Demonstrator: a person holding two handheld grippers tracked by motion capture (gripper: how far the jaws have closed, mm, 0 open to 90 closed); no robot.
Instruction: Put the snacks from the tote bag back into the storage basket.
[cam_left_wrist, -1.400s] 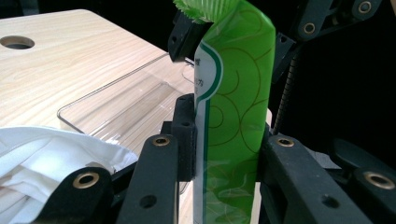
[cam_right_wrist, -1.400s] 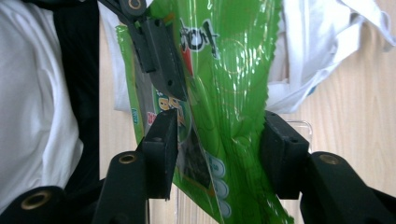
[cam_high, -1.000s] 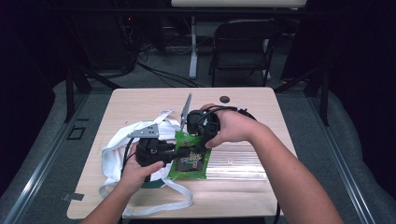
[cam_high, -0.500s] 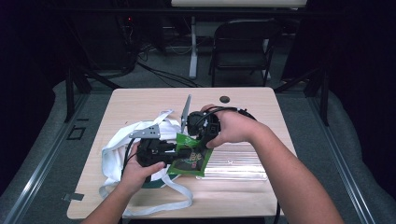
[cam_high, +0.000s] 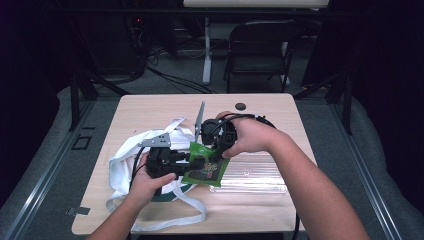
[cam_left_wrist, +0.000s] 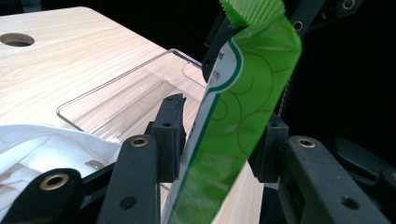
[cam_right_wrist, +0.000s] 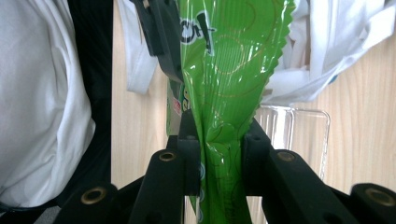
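Pinching the green snack packet (cam_right_wrist: 224, 140) between its pads, my right gripper (cam_right_wrist: 219, 158) has the foil creased and clamped tight. My left gripper (cam_left_wrist: 219, 140) has just been opening its jaws; the packet stands between them, and there is a gap on the right side, so that grip is released. From above, the packet hangs over the table (cam_high: 150, 110) between both grippers, just above the clear plastic tray (cam_high: 250, 175). A white cloth bag (cam_high: 125, 155) lies under my left hand, and a black folding chair (cam_high: 260, 45) stands beyond the far table edge.
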